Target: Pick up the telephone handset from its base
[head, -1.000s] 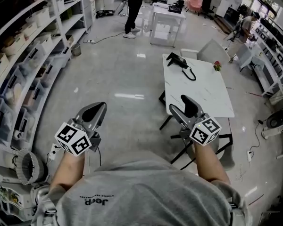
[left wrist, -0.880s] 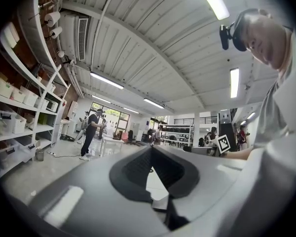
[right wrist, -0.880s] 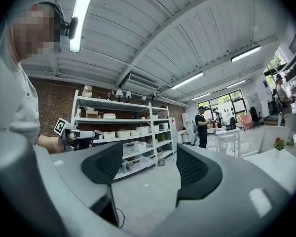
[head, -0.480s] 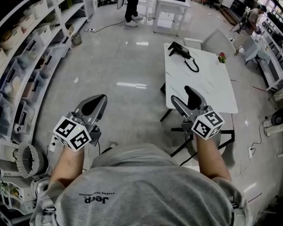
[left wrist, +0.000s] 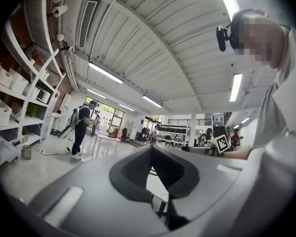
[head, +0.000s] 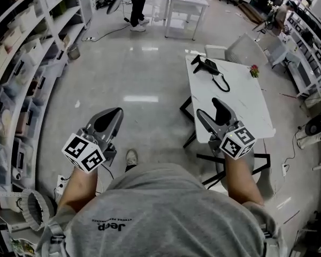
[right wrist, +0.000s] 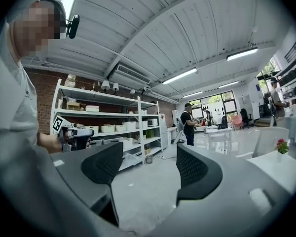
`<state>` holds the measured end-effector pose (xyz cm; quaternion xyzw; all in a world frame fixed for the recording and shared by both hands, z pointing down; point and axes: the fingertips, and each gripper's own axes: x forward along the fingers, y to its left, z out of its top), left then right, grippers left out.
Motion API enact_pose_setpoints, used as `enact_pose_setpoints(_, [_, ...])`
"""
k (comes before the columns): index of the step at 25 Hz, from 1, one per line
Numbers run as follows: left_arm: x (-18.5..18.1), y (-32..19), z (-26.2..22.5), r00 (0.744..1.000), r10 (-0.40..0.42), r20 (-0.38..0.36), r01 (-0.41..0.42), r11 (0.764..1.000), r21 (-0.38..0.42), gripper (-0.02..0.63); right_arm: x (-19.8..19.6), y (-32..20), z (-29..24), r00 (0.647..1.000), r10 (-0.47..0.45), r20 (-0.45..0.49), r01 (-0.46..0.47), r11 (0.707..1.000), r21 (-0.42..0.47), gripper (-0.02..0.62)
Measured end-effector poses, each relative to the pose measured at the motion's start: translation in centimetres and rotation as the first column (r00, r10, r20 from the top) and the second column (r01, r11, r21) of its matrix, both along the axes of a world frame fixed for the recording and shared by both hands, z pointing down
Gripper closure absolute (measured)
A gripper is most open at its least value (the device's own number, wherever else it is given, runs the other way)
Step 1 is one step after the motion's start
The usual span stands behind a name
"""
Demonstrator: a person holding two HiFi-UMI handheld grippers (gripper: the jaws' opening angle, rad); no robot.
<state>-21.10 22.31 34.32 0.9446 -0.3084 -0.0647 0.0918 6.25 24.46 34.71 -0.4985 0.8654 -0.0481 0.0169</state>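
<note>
As the handset [head: 203,64] lies far ahead on the surface [head: 241,103], a closer approach is judged needed, right tool [head: 210,107] just opened empty, left tool [head: 111,113] closed.

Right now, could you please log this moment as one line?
phase: before pickup | left gripper: shut, empty | right gripper: jaws just opening, empty | telephone: on table | handset: on base
</note>
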Motion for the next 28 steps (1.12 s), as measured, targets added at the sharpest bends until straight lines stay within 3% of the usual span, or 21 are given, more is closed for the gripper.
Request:
enact_pose_setpoints(7, [-2.7,-16.4,-1.2,0.994,0.102,0.029,-0.103,0.994,0.03,0.555,-4.3,-13.9,-1.4,0.997,0.079,-0.007,-0.079,0.997,0.001,0.276])
enact_pose_setpoints(12, [-4.5,-25.1,-2.0,0.991,0.128,0.046,-0.13,0.991,0.032,0.555,-6.0,-22.1,-1.8,0.994,0.106,-0.001,-0.106,0.994,0.002,0.276])
enact_pose_setpoints(19, [-4.8,-32.5,-1.2,0.989,0.14,0.038,-0.14,0.99,0.007,0.555,-6.4,-29.1,-1.6,0.994,0.112,-0.007,-0.112,0.993,-0.027,0.276])
enact_pose_setpoints(28, [-0.3,-40.1,0.7,0.993,0.088,0.079,-0.086,0.996,-0.025,0.555,-2.1,-38.5,0.3,0.999,0.046,0.004,-0.046,0.998,-0.045,0.276])
